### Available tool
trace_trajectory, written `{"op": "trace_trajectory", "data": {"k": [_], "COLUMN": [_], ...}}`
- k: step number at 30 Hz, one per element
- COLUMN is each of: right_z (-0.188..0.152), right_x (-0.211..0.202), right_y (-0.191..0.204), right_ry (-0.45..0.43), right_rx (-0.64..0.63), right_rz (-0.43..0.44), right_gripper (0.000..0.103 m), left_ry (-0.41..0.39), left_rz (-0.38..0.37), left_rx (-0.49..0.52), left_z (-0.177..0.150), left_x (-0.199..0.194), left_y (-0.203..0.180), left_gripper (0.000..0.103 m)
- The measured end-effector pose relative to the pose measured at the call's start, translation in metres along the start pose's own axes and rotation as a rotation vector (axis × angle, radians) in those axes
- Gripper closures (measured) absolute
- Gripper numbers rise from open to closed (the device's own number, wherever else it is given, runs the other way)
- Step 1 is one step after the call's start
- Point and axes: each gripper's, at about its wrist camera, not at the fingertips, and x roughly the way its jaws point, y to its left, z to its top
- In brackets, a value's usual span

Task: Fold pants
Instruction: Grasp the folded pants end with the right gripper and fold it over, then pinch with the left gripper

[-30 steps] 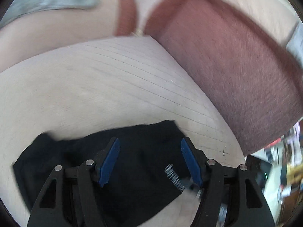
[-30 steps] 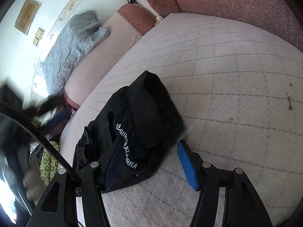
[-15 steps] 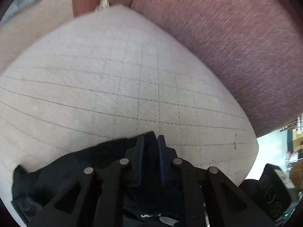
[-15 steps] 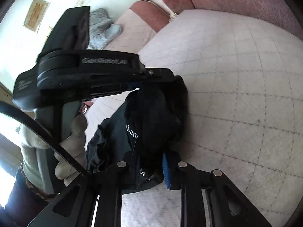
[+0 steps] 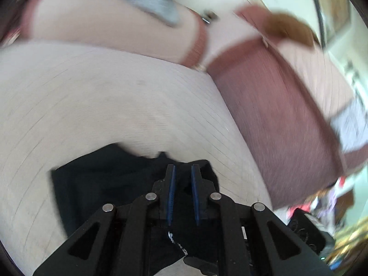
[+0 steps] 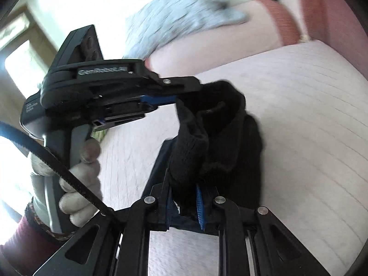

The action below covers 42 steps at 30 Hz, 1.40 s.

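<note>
Black pants (image 5: 103, 179) lie bunched on a pale quilted cushion (image 5: 115, 92). In the left wrist view, my left gripper (image 5: 183, 168) is shut on a fold of the black cloth at its top edge. The right wrist view shows my right gripper (image 6: 184, 184) shut on a thick roll of the pants (image 6: 218, 138), which rises off the cushion (image 6: 299, 115). The left gripper (image 6: 181, 92) appears there from the side, pinching the same raised edge a little farther along, with a person's hand (image 6: 80, 184) on its grip. White lettering shows on the cloth between the left fingers.
A red-brown sofa back (image 5: 276, 115) borders the cushion on the right. A grey knitted blanket (image 6: 184, 16) lies on the neighbouring seat behind. Cluttered items (image 5: 322, 207) sit beyond the cushion's right corner.
Both grippers were open over the pants a second ago and have since shut on the cloth. The gripped edge has come up off the cushion, and both views have swung sideways.
</note>
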Motion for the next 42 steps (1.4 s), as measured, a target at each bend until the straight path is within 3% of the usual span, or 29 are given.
{"op": "trace_trajectory", "data": {"k": [5, 11, 12, 15, 16, 20, 23, 28, 31, 33, 35, 37, 39, 42], "right_z": [-0.01, -0.032, -0.038, -0.057, -0.062, -0.076, -0.079, -0.066, -0.05, -0.041, -0.031, -0.026, -0.029, -0.027], "right_x": [0.065, 0.11, 0.115, 0.121, 0.118, 0.088, 0.057, 0.018, 0.006, -0.001, 0.008, 0.02, 0.033, 0.025], "right_y": [0.05, 0.097, 0.106, 0.119, 0.123, 0.131, 0.121, 0.078, 0.054, 0.039, 0.021, 0.004, -0.017, -0.034], "right_ry": [0.121, 0.2, 0.206, 0.22, 0.214, 0.162, 0.146, 0.123, 0.098, 0.074, 0.083, 0.097, 0.166, 0.148], "right_rx": [-0.141, -0.341, -0.4, -0.506, -0.532, -0.579, -0.544, -0.381, -0.242, -0.154, -0.076, -0.012, 0.061, 0.142], "right_rz": [-0.038, -0.112, -0.142, -0.163, -0.165, -0.16, -0.135, -0.145, -0.14, -0.102, -0.065, -0.076, -0.102, -0.084], "right_gripper": [0.084, 0.083, 0.077, 0.044, 0.04, 0.039, 0.039, 0.039, 0.039, 0.039, 0.037, 0.032, 0.029, 0.029], "left_ry": [-0.063, -0.133, -0.143, -0.184, -0.2, -0.267, -0.269, -0.198, -0.134, -0.085, -0.064, -0.071, -0.075, -0.098], "left_rz": [-0.027, -0.086, -0.103, -0.134, -0.137, -0.146, -0.154, -0.174, -0.125, 0.009, 0.085, 0.107, 0.141, 0.083], "left_rx": [-0.226, -0.377, -0.399, -0.435, -0.435, -0.411, -0.371, -0.238, -0.203, -0.222, -0.262, -0.319, -0.351, -0.404], "left_z": [-0.027, -0.049, -0.049, -0.048, -0.047, -0.048, -0.051, -0.052, -0.052, -0.055, -0.059, -0.063, -0.065, -0.07], "left_x": [-0.029, -0.039, -0.041, -0.056, -0.062, -0.089, -0.09, -0.062, -0.036, -0.018, -0.01, -0.013, -0.02, -0.035], "left_y": [0.095, 0.147, 0.152, 0.161, 0.162, 0.16, 0.147, 0.105, 0.093, 0.103, 0.117, 0.133, 0.142, 0.151], "left_gripper": [0.09, 0.093, 0.092, 0.076, 0.073, 0.066, 0.064, 0.063, 0.056, 0.056, 0.059, 0.06, 0.058, 0.057]}}
